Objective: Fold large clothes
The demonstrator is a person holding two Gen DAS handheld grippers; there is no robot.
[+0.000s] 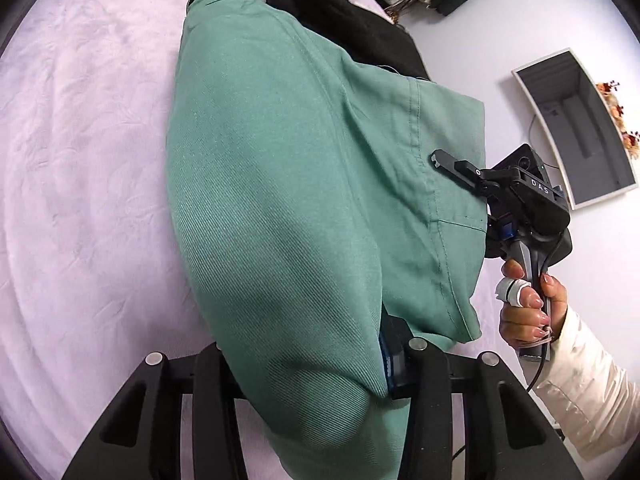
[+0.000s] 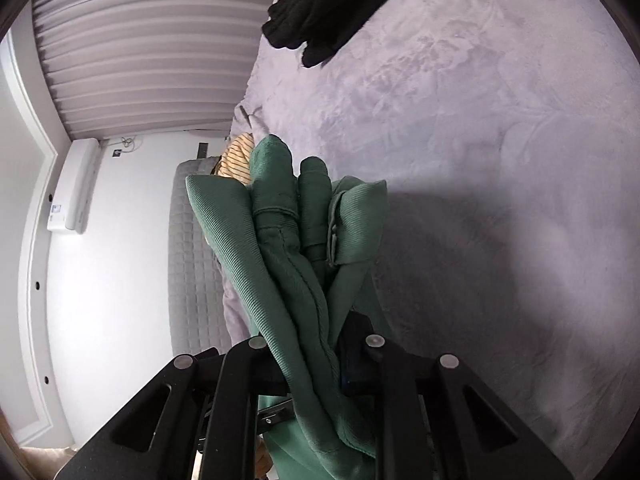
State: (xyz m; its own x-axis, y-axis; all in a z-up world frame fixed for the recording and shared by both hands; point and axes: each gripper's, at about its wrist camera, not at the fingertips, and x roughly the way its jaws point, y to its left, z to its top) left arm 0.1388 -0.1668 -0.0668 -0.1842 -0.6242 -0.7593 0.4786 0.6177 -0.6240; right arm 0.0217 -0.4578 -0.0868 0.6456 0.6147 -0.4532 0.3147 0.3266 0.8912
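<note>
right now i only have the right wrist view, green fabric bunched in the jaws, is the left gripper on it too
Observer: Yes. The left gripper is closed on a fold of the same green garment.
Operator: how much is lying flat
Observer: A long stretch runs away from the left gripper over the pale bedspread.
Operator: anything under the far end
Observer: A black garment lies beneath its far right edge.
Operator: where does my right gripper sit
Observer: The right gripper grips the garment's hemmed right edge.
</note>
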